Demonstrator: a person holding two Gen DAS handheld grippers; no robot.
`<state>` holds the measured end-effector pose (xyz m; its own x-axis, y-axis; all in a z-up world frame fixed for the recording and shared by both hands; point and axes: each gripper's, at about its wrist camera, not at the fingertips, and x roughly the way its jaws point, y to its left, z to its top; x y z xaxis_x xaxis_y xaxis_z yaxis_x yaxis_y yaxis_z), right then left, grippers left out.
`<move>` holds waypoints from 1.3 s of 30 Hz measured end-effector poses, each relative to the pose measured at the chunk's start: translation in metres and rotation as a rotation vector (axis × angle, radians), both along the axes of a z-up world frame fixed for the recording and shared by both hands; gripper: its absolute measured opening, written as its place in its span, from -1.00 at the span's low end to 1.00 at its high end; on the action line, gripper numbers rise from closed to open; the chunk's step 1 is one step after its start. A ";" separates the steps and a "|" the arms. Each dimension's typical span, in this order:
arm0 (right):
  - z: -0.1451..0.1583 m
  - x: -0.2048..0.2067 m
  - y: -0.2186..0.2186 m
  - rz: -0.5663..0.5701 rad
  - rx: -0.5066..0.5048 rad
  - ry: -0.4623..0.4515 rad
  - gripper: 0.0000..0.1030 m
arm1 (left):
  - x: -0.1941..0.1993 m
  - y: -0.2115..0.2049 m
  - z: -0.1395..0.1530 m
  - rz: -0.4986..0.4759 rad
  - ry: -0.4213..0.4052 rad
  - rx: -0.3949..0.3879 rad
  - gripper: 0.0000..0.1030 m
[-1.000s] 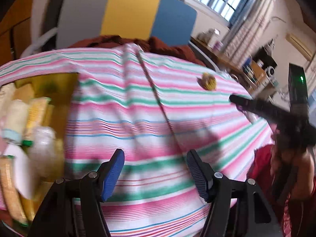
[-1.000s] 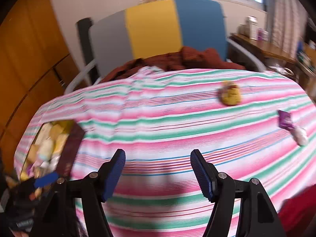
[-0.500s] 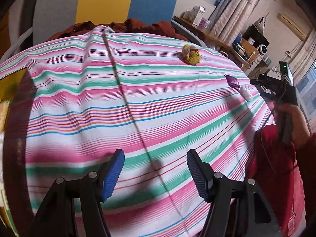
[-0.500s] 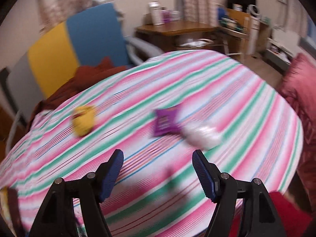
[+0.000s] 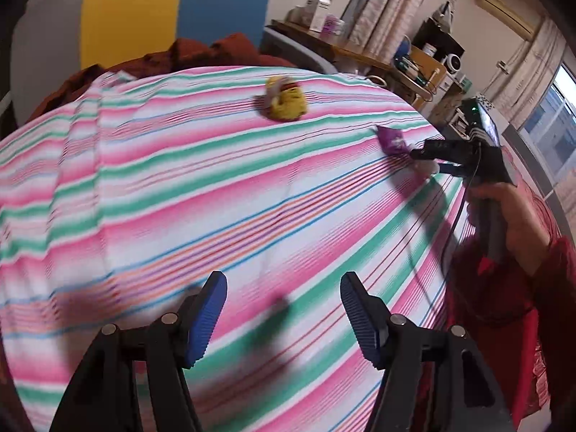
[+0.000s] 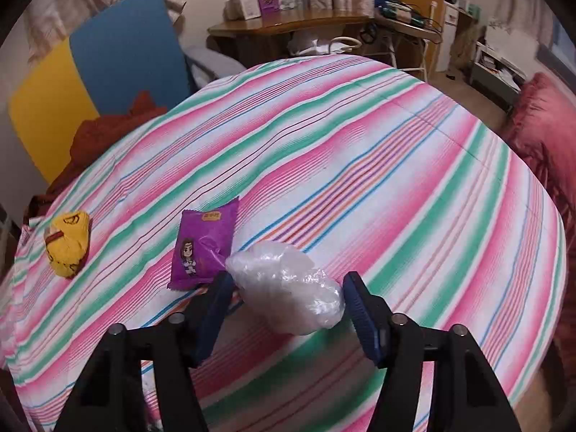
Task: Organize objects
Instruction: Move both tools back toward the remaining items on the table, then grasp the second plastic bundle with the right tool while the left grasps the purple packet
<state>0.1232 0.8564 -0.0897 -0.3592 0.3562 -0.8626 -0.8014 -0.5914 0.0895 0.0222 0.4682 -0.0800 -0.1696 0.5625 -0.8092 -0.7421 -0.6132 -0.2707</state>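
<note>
The purple snack packet [image 6: 204, 248] carries a cartoon figure and a small yellow label at its top edge, too small for you to read. The yellow wrapped item [image 6: 68, 248] has dark printing on it that is not legible either.

A second ago your right tool [image 6: 284, 300] looked across the middle of the striped cloth [image 6: 396, 180], with the goods far off to the side; now it sits low over the clear plastic bundle [image 6: 288, 288]. Its jaws have just been closing, and the bundle lies between the blue pads [image 6: 361, 315], which do not clearly press on it, so the tool reads as open around it. Your left tool [image 5: 282, 309] has swung away from the yellow box seen earlier at the left; that box is out of its view now. It hangs above bare cloth, jaws apart, nothing between them.

The bundle is crinkled, translucent white plastic, rounded, resting on the surface with one end touching the purple packet's lower corner. The yellow item lies well apart to the left. From the left view, your right hand [image 5: 518, 216] grips the handle at the cloth's right edge.
</note>
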 end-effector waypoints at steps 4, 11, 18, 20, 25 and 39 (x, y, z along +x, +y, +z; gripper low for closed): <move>-0.006 -0.003 -0.002 0.025 -0.023 -0.021 -0.03 | -0.001 0.042 0.001 -0.036 0.001 0.010 0.29; 0.003 0.004 0.001 -0.023 0.024 -0.038 -0.12 | -0.003 0.117 0.008 -0.099 0.025 0.029 0.29; 0.011 0.015 0.009 -0.087 0.077 -0.040 -0.12 | -0.007 0.188 0.000 -0.135 0.023 0.021 0.29; 0.012 0.017 0.011 -0.105 0.082 -0.043 -0.12 | -0.011 0.205 -0.006 -0.127 0.004 0.015 0.29; 0.013 0.029 0.014 -0.164 0.076 -0.032 -0.12 | -0.015 0.241 -0.015 -0.114 -0.018 0.003 0.29; 0.026 0.074 0.028 -0.400 0.076 0.070 -0.12 | -0.011 0.316 -0.023 -0.137 0.073 -0.035 0.30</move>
